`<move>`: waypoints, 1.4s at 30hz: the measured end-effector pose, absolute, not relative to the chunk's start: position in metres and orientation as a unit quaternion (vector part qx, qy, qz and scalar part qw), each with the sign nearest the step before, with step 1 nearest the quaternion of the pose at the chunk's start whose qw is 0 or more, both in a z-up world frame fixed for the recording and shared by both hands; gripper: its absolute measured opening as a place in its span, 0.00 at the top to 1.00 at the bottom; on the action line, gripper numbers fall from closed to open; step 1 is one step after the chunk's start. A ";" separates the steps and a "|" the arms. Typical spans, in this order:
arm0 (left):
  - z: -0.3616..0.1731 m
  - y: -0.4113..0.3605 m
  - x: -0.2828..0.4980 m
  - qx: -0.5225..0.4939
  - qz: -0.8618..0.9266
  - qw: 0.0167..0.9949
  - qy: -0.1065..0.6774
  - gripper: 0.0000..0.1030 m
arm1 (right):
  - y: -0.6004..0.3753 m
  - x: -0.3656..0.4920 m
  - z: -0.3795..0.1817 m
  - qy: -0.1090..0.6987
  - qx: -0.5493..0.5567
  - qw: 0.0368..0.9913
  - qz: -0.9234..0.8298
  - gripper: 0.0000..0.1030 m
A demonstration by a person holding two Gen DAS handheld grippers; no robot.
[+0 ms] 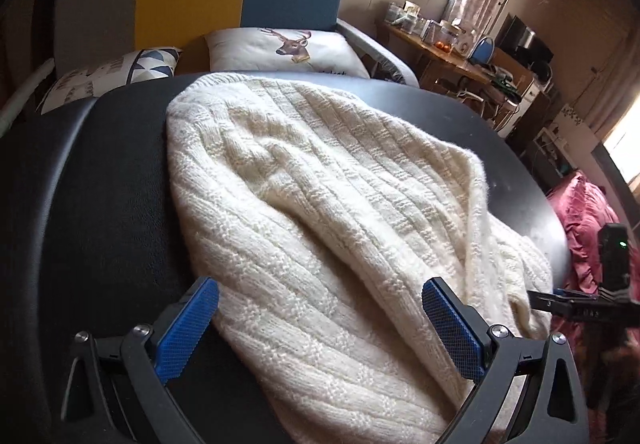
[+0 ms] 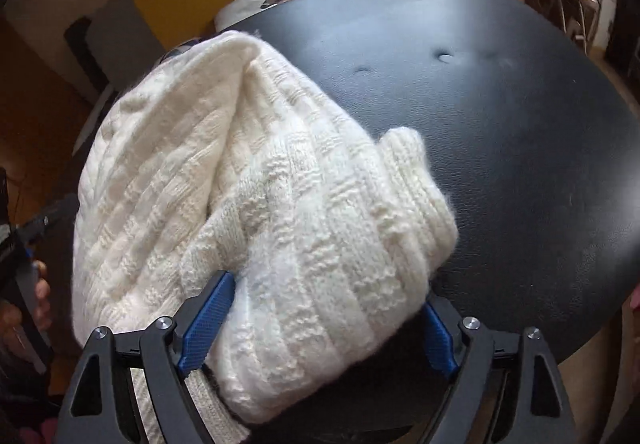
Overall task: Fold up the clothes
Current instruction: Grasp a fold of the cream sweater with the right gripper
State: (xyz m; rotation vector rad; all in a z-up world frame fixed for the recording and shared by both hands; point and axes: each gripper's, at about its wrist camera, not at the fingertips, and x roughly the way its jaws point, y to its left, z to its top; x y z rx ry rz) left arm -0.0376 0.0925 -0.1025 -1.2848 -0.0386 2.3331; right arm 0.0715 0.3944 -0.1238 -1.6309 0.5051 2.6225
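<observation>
Cream cable-knit sweater [image 1: 320,204] lay bunched on black tabletop [image 1: 100,172], left gripper [image 1: 320,324] spread apart over sweater's near edge, right gripper [image 2: 316,320] wide apart around sweater's near fold.

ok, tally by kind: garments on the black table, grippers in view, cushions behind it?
Cream knit sweater on the black table: 1
Grippers: 2, left gripper and right gripper
Cushions: 2, deer cushion and triangle-print cushion
Total: 5

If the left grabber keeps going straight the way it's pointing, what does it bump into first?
Most likely the white knitted sweater. The left gripper stands open with the sweater lying right between and ahead of its fingers, on the black table. Depth is hard to judge.
</observation>
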 end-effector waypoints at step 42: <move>-0.048 0.033 -0.034 -0.453 0.853 0.250 -0.062 0.00 | 0.280 0.038 -0.066 0.113 -0.371 -0.116 0.914 0.74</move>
